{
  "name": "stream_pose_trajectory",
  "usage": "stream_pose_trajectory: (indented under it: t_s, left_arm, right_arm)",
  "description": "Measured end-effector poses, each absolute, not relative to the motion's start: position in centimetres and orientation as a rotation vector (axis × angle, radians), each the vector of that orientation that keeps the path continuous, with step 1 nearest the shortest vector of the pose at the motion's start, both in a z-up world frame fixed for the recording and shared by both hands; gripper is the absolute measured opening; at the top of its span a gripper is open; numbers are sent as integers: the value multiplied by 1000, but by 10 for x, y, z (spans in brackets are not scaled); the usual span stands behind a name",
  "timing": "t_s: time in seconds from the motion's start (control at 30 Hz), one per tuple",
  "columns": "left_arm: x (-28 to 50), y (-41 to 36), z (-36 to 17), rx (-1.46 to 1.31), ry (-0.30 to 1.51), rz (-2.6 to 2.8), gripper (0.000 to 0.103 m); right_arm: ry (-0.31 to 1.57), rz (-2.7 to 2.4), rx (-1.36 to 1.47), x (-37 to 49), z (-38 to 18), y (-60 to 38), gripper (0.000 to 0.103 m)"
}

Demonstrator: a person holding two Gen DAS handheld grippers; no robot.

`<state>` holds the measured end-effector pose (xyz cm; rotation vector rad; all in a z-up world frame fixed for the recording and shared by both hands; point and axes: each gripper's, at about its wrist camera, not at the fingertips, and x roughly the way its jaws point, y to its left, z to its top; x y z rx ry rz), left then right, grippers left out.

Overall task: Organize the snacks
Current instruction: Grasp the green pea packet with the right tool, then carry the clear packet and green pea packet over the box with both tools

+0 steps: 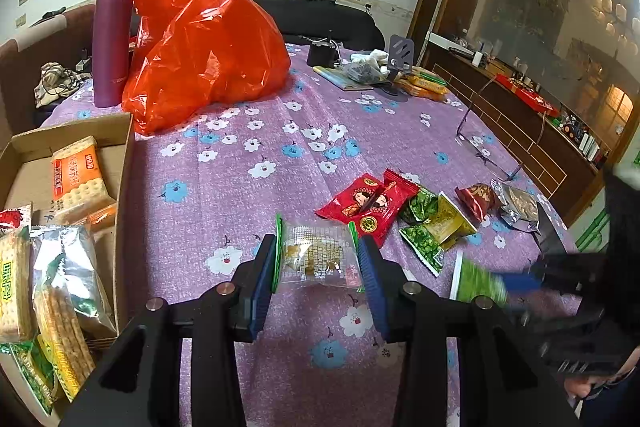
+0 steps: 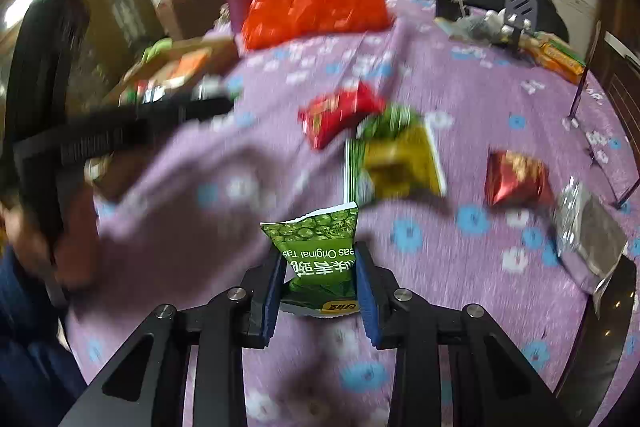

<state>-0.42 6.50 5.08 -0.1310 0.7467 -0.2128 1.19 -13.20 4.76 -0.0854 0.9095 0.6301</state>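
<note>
My left gripper (image 1: pixel 318 259) is shut on a clear cracker packet (image 1: pixel 316 255), held above the purple flowered tablecloth (image 1: pixel 240 187). My right gripper (image 2: pixel 318 269) is shut on a green pea snack packet (image 2: pixel 320 251); from the left wrist that packet (image 1: pixel 478 281) shows blurred at the right. On the cloth lie a red packet (image 1: pixel 366 205), green packets (image 1: pixel 424 249), a yellow-green packet (image 1: pixel 450 221), a dark red packet (image 1: pixel 478 201) and a silver packet (image 1: pixel 518 205). A cardboard box (image 1: pixel 120 187) at the left holds several cracker packs.
A red plastic bag (image 1: pixel 200 43) and a purple flask (image 1: pixel 114 35) stand at the back left. Glasses (image 1: pixel 486 151) lie at the right. A phone stand (image 1: pixel 400 63), orange packets (image 1: pixel 426 85) and clutter sit at the far end. A person's hand (image 2: pixel 72 239) holds the left gripper.
</note>
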Motion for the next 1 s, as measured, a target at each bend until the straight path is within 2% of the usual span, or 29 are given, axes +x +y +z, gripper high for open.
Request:
stream_pose_trajectory:
  t_s: [0.23,0.37,0.5,1.0]
  left_arm:
    - [-5,63,51,-105,734,-190,40]
    - [-4,63,50,-96,734,-179,40]
    - [-2,61,50,-92,735,-189,40]
    - [-19,48,60,37,613,-103,40]
  right_arm:
    - [789,558,128,65,91,-104,36]
    - [743,547,170,81,75,-87,36]
    - [777,557,172,85,52,-91,36]
    - [728,578,229,76,57,-100,36]
